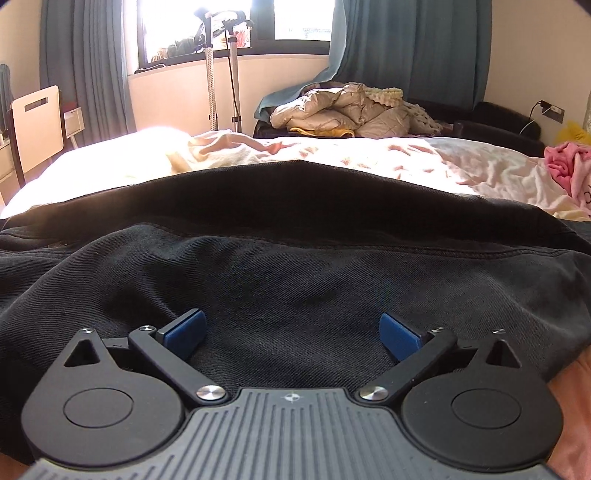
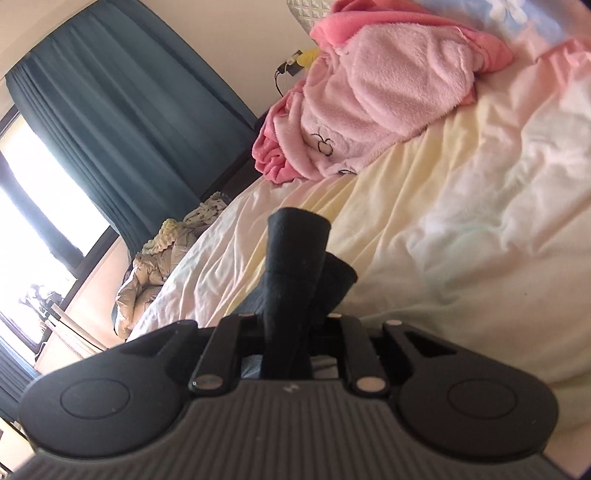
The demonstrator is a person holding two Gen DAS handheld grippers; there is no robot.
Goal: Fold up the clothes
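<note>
Resting low over the black garment point(image 1: 295, 266), the left gripper point(image 1: 293, 332) has its jaws spread wide, blue pads point(image 1: 186, 328) well apart, nothing between them. Dark twill cloth lies directly under and ahead of both fingers, spread across the near part of the bed point(image 1: 461, 162), with a stitched seam running side to side just ahead.

Beyond the garment, left wrist view:
- rumpled cream sheet with pinkish print, sunlit at left
- pink fleece garment point(image 1: 567, 166) bunched at the far right edge of the bed
- beige quilted jacket point(image 1: 332, 110) heaped beyond the bed, a knitted cream throw beside it
- two thin metal stands point(image 1: 221, 81) before the window point(image 1: 229, 26)
- teal curtains point(image 1: 406, 44) on both sides of the window
- white chair point(image 1: 35, 125) at far left
- wall socket point(image 1: 552, 110) with a cable at right

Right wrist view, tilted hard: the right gripper point(image 2: 286, 343) has its jaws drawn in narrow, pinching a fold of the same black cloth point(image 2: 295, 266). The pinched cloth stands up out of the fingers as a rolled ridge, blocking the middle of the view and hiding the fingertips. Behind it is cream sheet, then the pink fleece garment point(image 2: 369, 96), well apart from the gripper. Teal curtain point(image 2: 129, 103) and bright window point(image 2: 33, 206) at left; beige jacket point(image 2: 147, 273) near the bed's far edge.
</note>
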